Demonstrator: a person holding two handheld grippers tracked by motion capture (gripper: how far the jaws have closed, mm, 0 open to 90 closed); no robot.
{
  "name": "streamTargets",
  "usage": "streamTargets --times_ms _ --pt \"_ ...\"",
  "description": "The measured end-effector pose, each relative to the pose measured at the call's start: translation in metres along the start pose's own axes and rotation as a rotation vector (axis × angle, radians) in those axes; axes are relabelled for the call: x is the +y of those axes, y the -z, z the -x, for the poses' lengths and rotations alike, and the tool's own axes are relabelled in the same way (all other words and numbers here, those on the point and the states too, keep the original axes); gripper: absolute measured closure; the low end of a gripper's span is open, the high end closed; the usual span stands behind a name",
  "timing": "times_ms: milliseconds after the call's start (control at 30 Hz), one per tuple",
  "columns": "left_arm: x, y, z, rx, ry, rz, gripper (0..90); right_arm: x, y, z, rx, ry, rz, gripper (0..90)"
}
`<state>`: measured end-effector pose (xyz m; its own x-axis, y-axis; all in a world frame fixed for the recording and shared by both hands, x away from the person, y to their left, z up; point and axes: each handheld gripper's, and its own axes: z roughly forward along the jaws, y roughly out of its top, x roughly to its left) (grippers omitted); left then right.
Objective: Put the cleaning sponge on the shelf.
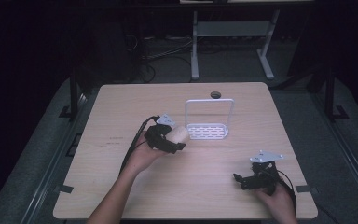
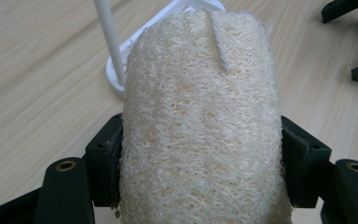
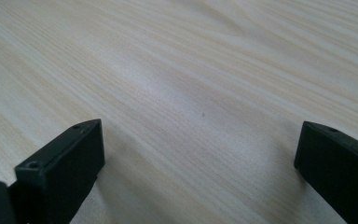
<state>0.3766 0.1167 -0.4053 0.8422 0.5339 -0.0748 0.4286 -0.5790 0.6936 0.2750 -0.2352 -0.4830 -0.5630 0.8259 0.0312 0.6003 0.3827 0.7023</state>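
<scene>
The left gripper [image 1: 177, 140] is clamped on the cream fibrous loofah sponge [image 1: 179, 134], at 9 o'clock of the white slotted metal rack [image 1: 208, 131], which holds nothing. The right gripper [image 1: 239, 179], jaws apart, is at the rack's 5 o'clock.

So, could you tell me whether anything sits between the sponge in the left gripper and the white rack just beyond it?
Nothing visible does. The sponge, clamped in the left gripper, sits just short of the rack, with bare table between them.

From above my near edge, the high view overlooks the whole table [image 1: 121, 102]; my gripper cameras skim its wood closely.
</scene>
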Motion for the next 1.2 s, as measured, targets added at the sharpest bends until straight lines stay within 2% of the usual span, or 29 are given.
streamTargets --times_ms 100,167,1067,1200 --pt "0.003 -0.005 0.002 -0.006 0.004 0.005 29.3 0.0 0.0 0.0 0.0 0.0 0.0 1.3" --pt "0.005 -0.008 0.002 -0.009 -0.011 0.003 29.3 0.0 0.0 0.0 0.0 0.0 0.0 1.3" --pt "0.045 -0.05 0.016 -0.038 -0.053 0.018 29.3 0.0 0.0 0.0 0.006 0.004 -0.001 1.3" --pt "0.049 -0.058 0.017 -0.037 -0.041 0.027 29.4 0.0 0.0 -0.001 0.006 0.004 -0.002 1.3"
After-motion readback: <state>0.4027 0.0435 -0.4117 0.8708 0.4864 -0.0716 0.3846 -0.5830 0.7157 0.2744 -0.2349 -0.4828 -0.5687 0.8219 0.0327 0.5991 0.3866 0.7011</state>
